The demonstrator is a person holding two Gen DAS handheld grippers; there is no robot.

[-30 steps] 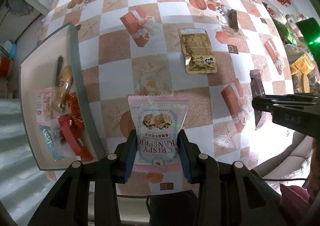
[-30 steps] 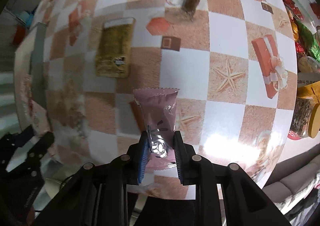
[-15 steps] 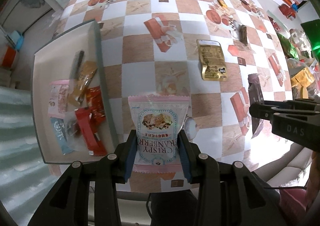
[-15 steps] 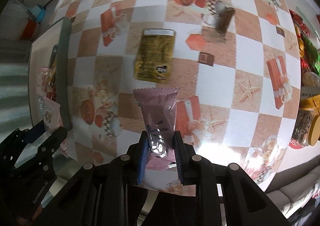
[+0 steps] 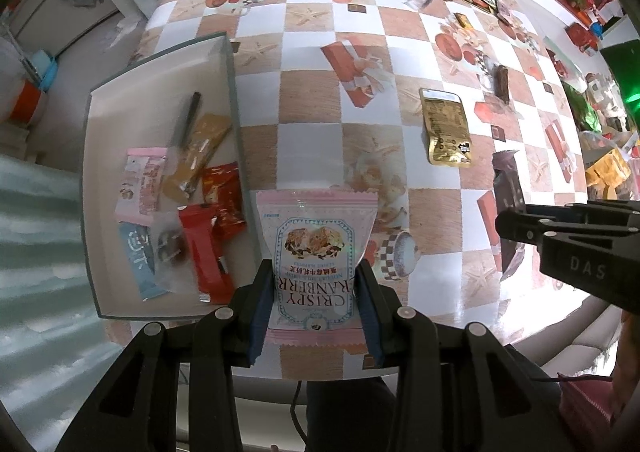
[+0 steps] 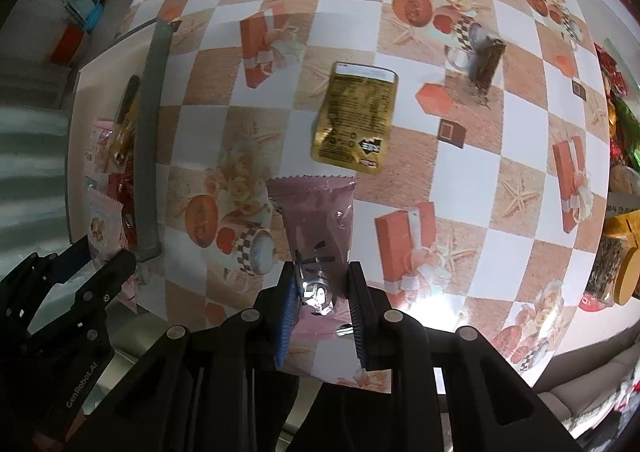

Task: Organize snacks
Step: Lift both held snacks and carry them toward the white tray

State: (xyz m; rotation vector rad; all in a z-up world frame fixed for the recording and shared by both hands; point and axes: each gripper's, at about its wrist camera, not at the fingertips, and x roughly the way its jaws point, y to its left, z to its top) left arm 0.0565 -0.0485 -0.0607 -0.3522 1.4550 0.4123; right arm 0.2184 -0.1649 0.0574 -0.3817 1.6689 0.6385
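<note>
In the left wrist view, the left gripper (image 5: 316, 302) has its fingers clamped on the lower part of a pink cranberry snack packet (image 5: 316, 248), which stands at the lower centre of the frame, above the checkered worktop (image 5: 304, 100) and just right of the box (image 5: 94, 192) that already contains several snacks. On the packet one can read "CRISPY" and part of "CRANBERRY", upside down, with small Chinese characters I cannot read. It looks like a light, soft pillow bag with a crumbly biscuit inside, so a gentle hold on the flat sides, as it has now, seems best. At the right edge the other tool shows the letters "DAS". A gold pouch (image 5: 446, 130) lies flat at the upper right. In the right wrist view, the right gripper (image 6: 322, 302) has its fingers closed on the bottom of a mauve foil packet (image 6: 316, 220) at the centre, held above the worktop. The film is glossy, probably slippery and easy to crumple. Its print I cannot read. At the lower left the other tool carries "GenRoboAI"
</note>
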